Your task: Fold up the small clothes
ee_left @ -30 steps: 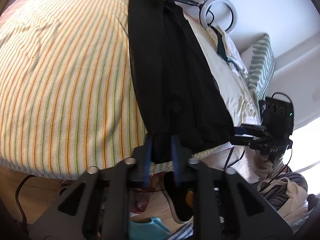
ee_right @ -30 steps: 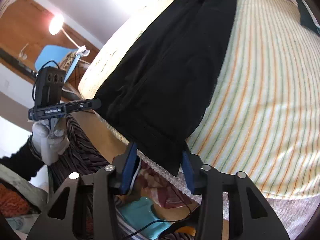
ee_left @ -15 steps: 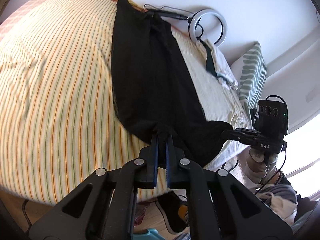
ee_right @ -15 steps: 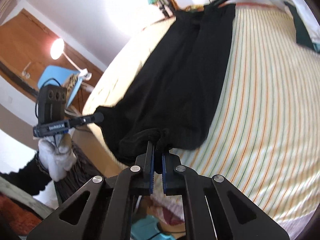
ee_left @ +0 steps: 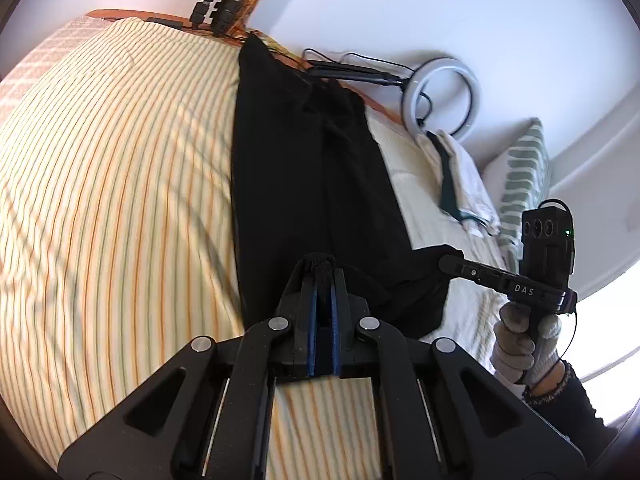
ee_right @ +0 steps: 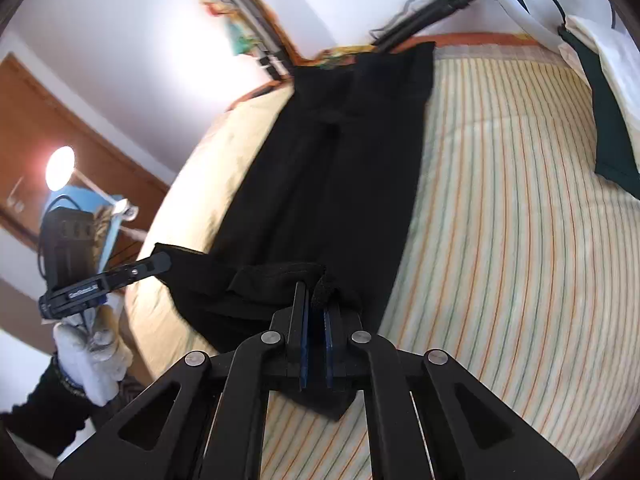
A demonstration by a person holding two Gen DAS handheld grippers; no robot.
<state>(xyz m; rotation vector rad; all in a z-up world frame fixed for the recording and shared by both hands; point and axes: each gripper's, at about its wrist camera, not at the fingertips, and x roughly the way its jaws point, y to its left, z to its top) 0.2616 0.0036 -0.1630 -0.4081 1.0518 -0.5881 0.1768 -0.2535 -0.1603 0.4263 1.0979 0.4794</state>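
A long black garment (ee_left: 312, 168) lies lengthwise on the striped bed (ee_left: 120, 184), also seen in the right wrist view as the black garment (ee_right: 328, 168). My left gripper (ee_left: 323, 270) is shut on one near corner of its hem, lifted off the sheet. My right gripper (ee_right: 314, 292) is shut on the other near corner, where the cloth bunches over the fingertips. The near end hangs folded between the two grippers. Each view shows the other gripper: the right gripper (ee_left: 456, 262) and the left gripper (ee_right: 160, 260), both pinching cloth, held by gloved hands.
A ring light (ee_left: 444, 96) on a stand leans by the wall past the bed. Folded white and dark green clothes (ee_left: 460, 176) lie at the far right of the mattress, beside a striped pillow (ee_left: 524, 176). A wooden door (ee_right: 60, 128) and lamp stand left.
Both grippers closed on the hem corners at the bed's edge, then lifted them and carried them forward over the bed, folding the near end onto the garment.
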